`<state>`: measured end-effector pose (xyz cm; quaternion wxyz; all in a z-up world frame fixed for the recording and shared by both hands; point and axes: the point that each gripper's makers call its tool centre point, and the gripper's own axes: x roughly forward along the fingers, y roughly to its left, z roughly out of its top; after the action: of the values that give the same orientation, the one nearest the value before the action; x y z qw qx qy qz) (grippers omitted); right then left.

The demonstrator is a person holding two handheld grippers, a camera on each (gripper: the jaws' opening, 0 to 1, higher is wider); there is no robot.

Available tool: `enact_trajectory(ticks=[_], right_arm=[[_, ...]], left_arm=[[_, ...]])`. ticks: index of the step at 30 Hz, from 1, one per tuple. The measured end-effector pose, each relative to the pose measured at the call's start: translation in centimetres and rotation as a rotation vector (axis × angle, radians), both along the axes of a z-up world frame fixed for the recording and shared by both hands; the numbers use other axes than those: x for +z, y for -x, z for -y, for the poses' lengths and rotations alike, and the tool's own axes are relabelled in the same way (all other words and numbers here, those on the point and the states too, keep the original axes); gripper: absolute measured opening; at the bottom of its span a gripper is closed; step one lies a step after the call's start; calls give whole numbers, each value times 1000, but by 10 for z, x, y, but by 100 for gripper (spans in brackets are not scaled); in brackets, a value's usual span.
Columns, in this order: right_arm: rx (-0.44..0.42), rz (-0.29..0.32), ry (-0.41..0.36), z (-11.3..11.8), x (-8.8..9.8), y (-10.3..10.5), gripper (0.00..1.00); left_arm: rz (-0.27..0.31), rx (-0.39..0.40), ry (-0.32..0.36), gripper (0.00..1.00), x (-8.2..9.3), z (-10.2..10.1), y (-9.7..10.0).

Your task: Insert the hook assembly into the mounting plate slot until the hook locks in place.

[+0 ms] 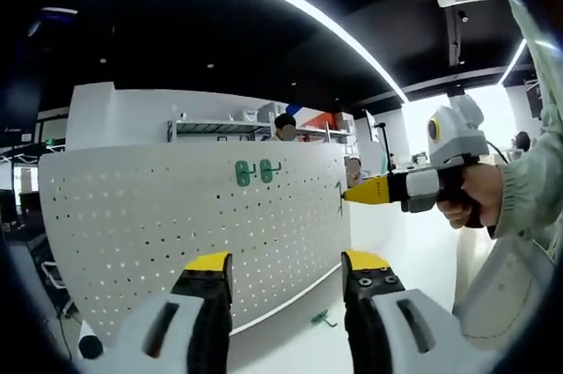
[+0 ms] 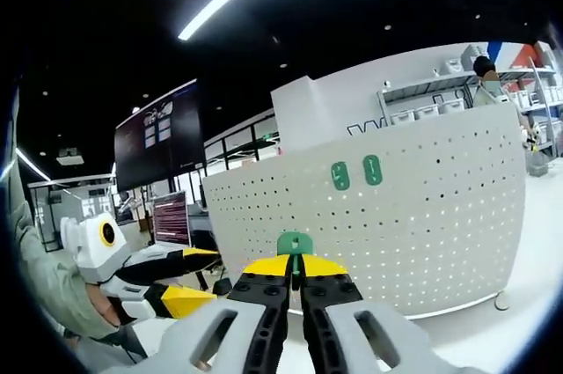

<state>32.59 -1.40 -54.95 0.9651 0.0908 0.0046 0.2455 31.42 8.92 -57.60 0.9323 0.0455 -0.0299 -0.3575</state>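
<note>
The white pegboard mounting plate (image 1: pixel 158 216) stands upright on the table, with two green hooks (image 1: pixel 253 172) hanging near its top. My left gripper (image 1: pixel 287 264) is open in front of the board with nothing between its jaws. My right gripper (image 1: pixel 350 194) comes in from the right and holds a thin hook piece against the board's right edge. In the right gripper view, my right gripper (image 2: pixel 296 267) is shut on a green hook assembly (image 2: pixel 295 243) in front of the pegboard (image 2: pixel 422 216). The two mounted hooks (image 2: pixel 356 172) sit above it. The left gripper (image 2: pixel 171 286) shows at lower left, open.
A spare green hook (image 1: pixel 322 318) lies on the white table below the board. A person's hand (image 1: pixel 471 198) and sleeve hold the right gripper. Behind the board are shelves (image 1: pixel 220 128) and another person. Monitors (image 2: pixel 170 216) stand to the left.
</note>
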Motion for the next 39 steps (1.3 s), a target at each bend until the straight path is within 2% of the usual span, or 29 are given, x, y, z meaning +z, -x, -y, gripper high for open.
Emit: enact_trajectory(ticks=[23,26,29,30,39], right_arm=[[-126,31,56,42,8,-17,1],[-144,48,99,46,10,-20,1],[-159,65,117,49,13,-21,1],[-182,95,122,53,19,-22,1],[-239,137,153,67,32,-35,1]], left_arm=[[-33,26,-6,56,-15,-10,5],[-37,25,-5,56,-17,-11,5],[-39,25,-4,56,-18,-11,6],[-39,24,-4,56,-18,-11,6],[-47,21,5,56,-19,-13,6]])
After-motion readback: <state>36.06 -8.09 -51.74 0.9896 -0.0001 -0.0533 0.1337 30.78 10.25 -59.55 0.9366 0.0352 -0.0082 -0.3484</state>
